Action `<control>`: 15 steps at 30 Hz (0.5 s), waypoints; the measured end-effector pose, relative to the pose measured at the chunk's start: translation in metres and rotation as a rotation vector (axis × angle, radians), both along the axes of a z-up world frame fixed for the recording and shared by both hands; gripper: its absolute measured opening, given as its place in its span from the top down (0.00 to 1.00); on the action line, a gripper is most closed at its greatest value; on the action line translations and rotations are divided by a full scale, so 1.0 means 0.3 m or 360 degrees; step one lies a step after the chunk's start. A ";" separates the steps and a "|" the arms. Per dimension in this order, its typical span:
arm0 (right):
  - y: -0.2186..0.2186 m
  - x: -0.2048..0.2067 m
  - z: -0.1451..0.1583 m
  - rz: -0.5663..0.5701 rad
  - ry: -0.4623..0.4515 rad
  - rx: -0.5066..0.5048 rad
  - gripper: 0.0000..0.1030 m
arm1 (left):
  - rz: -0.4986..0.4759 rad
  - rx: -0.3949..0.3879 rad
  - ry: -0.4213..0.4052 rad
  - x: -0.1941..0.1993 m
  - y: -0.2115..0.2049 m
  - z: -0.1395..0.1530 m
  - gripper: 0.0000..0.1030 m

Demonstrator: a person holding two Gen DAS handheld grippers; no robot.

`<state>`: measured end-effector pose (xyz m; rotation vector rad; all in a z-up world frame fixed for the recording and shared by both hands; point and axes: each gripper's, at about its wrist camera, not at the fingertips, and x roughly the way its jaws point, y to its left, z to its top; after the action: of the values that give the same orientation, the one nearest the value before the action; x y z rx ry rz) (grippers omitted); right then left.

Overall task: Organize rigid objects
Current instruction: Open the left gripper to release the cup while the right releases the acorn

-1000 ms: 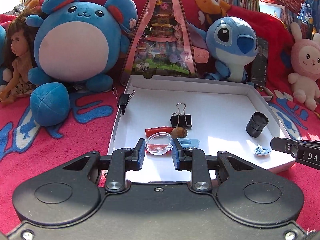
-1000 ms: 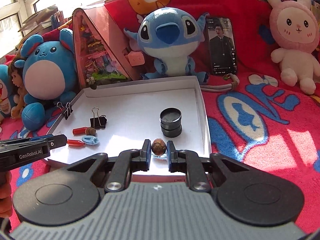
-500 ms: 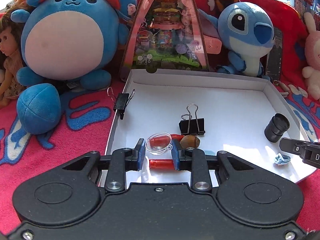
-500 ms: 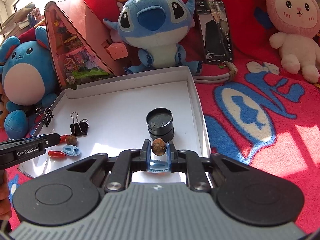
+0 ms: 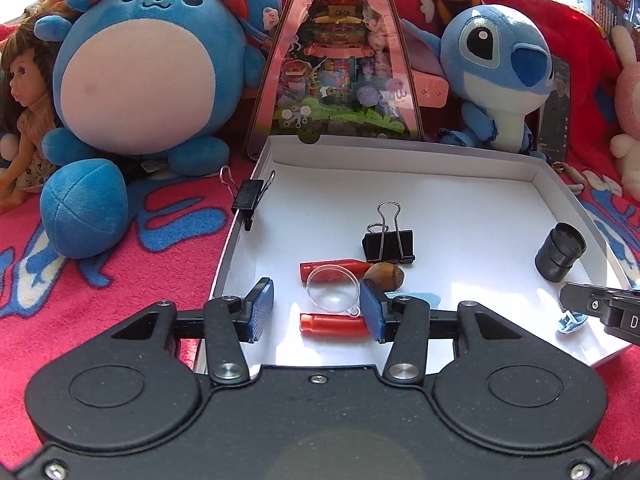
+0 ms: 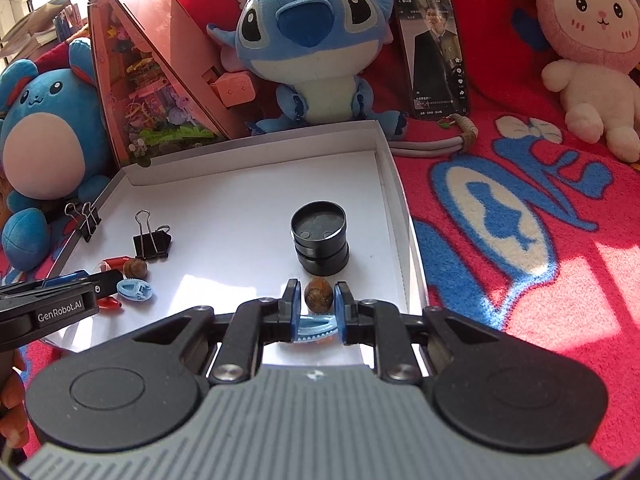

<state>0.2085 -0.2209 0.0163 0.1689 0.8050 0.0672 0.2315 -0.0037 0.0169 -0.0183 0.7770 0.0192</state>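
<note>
White shallow tray (image 5: pixel 400 160) on a red and blue blanket (image 6: pixel 520 220), backed by plush toys.

Left gripper (image 5: pixel 316 312): jaws opening, now apart. Clear round lens (image 5: pixel 332 294) lies between them, touching the right pad; not clamped. It overlaps a red cylinder (image 5: pixel 332 269); a second red cylinder (image 5: pixel 332 324) lies nearer, partly hidden by the pad. A brown nut (image 5: pixel 386 276) sits just beside; a pale blue piece behind the finger is mostly hidden.

Right gripper (image 6: pixel 316 308): jaws opening; a second brown nut (image 6: pixel 319 295) sits between them, contact with the pads hard to judge. A blue toothed piece (image 6: pixel 316 330) below is largely covered by the fingers.

Other contents: black cylinder (image 6: pixel 320 244); black binder clip (image 5: pixel 388 240); a second clip (image 5: pixel 250 196) clamped on the tray's left wall.

Writing: "GenRobot.AI" on the left gripper's side in the right wrist view; phone (image 6: pixel 436 52) text too small to read.
</note>
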 end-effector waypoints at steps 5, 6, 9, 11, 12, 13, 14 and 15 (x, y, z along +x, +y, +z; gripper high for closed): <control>0.005 -0.031 0.013 0.0027 -0.0038 -0.0010 0.57 | -0.0006 -0.0002 -0.0025 -0.035 0.003 0.020 0.41; 0.008 -0.039 0.017 0.0035 -0.0051 -0.0018 0.56 | -0.0009 -0.0011 -0.0032 -0.047 0.004 0.027 0.40; 0.019 -0.076 0.031 0.0062 -0.0106 -0.0052 0.47 | -0.0032 -0.0023 -0.0063 -0.081 0.004 0.047 0.31; 0.028 -0.098 0.041 0.0080 -0.0144 -0.0073 0.42 | -0.0052 -0.0017 -0.0082 -0.099 0.000 0.059 0.26; 0.033 -0.105 0.046 0.0087 -0.0158 -0.0082 0.41 | -0.0059 -0.0008 -0.0091 -0.109 -0.004 0.066 0.26; 0.037 -0.112 0.051 0.0092 -0.0170 -0.0090 0.41 | -0.0064 -0.0003 -0.0096 -0.115 -0.007 0.072 0.26; 0.040 -0.116 0.055 0.0095 -0.0181 -0.0097 0.40 | -0.0071 0.0000 -0.0102 -0.122 -0.010 0.078 0.25; 0.044 -0.120 0.060 0.0098 -0.0193 -0.0106 0.37 | -0.0077 0.0001 -0.0109 -0.128 -0.013 0.084 0.25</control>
<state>0.1724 -0.2078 0.0342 0.0761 0.6904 0.1078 0.1930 -0.0077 0.0421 0.0005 0.7090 -0.0266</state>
